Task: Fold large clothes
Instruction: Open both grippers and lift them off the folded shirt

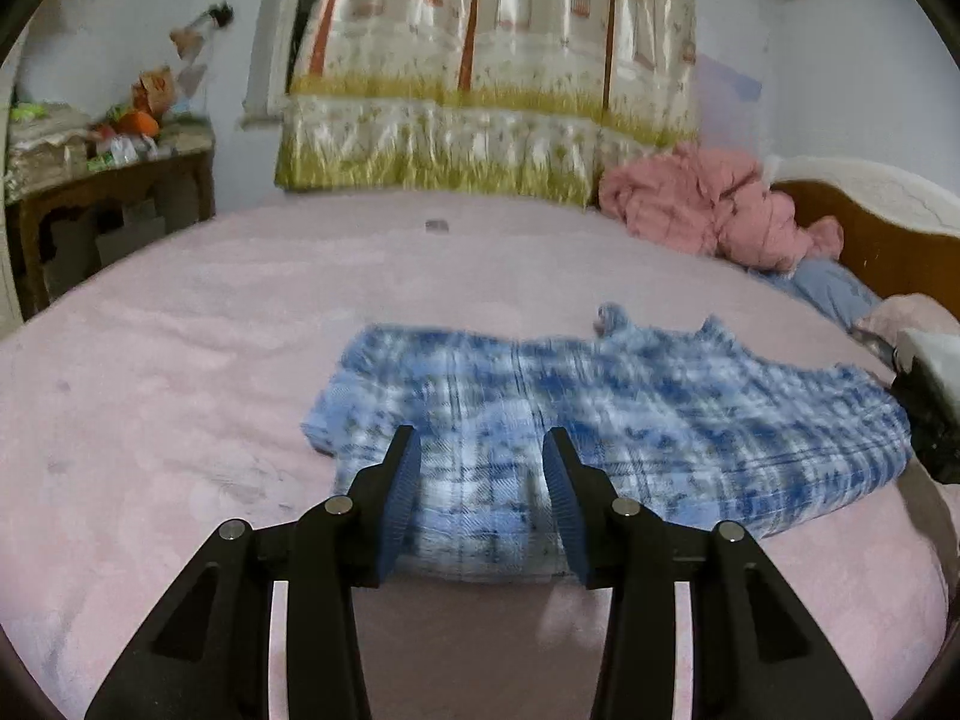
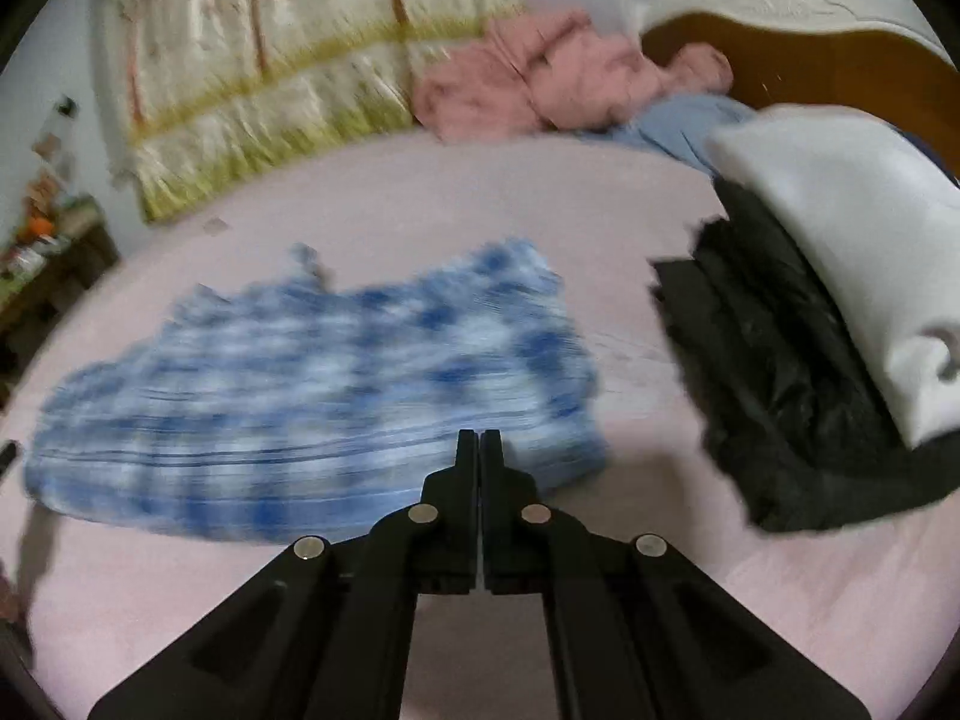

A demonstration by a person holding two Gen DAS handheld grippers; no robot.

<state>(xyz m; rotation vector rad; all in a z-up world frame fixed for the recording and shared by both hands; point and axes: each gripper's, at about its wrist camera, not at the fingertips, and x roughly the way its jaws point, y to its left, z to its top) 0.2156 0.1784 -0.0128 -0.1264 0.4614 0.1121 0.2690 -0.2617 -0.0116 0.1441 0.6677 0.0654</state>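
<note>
Pink bedding [image 1: 180, 324] covers the bed in front of us, and on it lies our landmark, a blue-and-white plaid garment [image 1: 600, 408], already folded into a broad flat shape with a thick doubled edge along the side nearest us. Beyond the garment, against the far wall, we see a cream curtain [image 1: 480, 72] printed with tree trunks and a yellow-green grass band. Beyond the garment and to its right, a crumpled pink quilt [image 1: 708, 204] is heaped near the brown headboard [image 1: 888, 240], with a pale blue cloth [image 1: 828, 288] just below the quilt. Far left of the garment stands a dark wooden counter [image 1: 120, 192] loaded with bags and packets. Right of the garment, well seen from our right wrist, a stack of black clothes [image 2: 780, 390] sits on the bed with a white folded item [image 2: 852, 264] on top. Our left gripper [image 1: 480, 504] hangs over the near edge of the garment, its blue-padded fingers [image 1: 399, 498] spread apart with nothing pinched; whether the tips touch the cloth we cannot tell. Our right gripper [image 2: 480, 450] sits over the garment's near right corner with its black fingers [image 2: 465, 462] pressed together and no fabric visible between them. Both views are blurred.
</note>
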